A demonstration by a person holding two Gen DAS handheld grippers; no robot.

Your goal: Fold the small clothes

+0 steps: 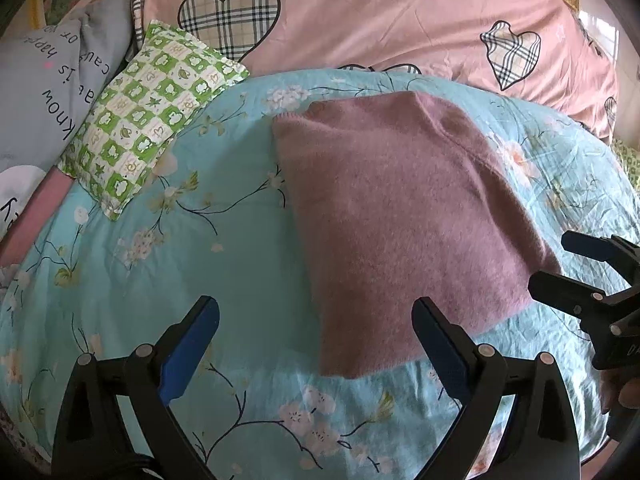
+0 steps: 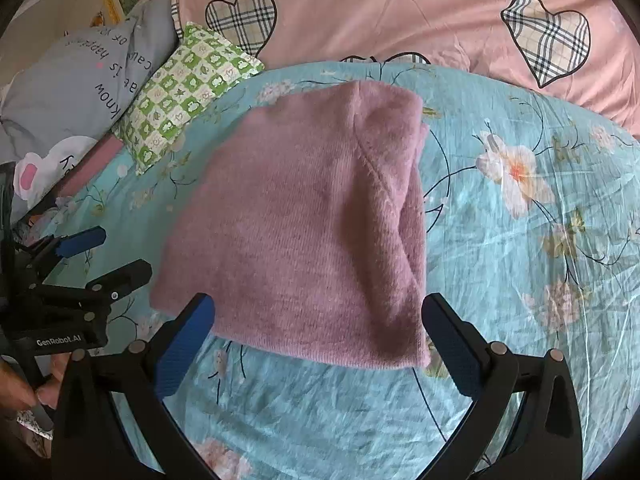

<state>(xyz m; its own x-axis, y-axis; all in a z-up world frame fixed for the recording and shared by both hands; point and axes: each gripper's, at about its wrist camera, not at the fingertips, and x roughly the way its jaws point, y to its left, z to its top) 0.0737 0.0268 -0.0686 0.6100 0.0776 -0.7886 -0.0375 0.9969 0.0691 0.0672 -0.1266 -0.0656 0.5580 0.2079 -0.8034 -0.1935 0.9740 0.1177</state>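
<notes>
**One sweater folded, both grippers free**

Both of our grippers hover low over the near edge of the bed: the left gripper (image 1: 316, 344) and the right gripper (image 2: 318, 338), jaws spread wide and holding nothing. We count one garment, a fuzzy mauve knit sweater (image 2: 304, 224), lying flat as a compact rectangle mid-bed on the turquoise floral bedsheet (image 2: 520, 280), its layers stacked at its right edge. We judge the fold nearly finished, hence the released jaws. Further back lie one green checked pillow (image 1: 148, 116), grey printed pillows (image 1: 36, 92) and one pink heart-patterned quilt (image 1: 380, 20).

Each black gripper (image 1: 316, 344) (image 2: 318, 340) has blue pads, silver screws, "GenRobot.AI" lettering.
</notes>
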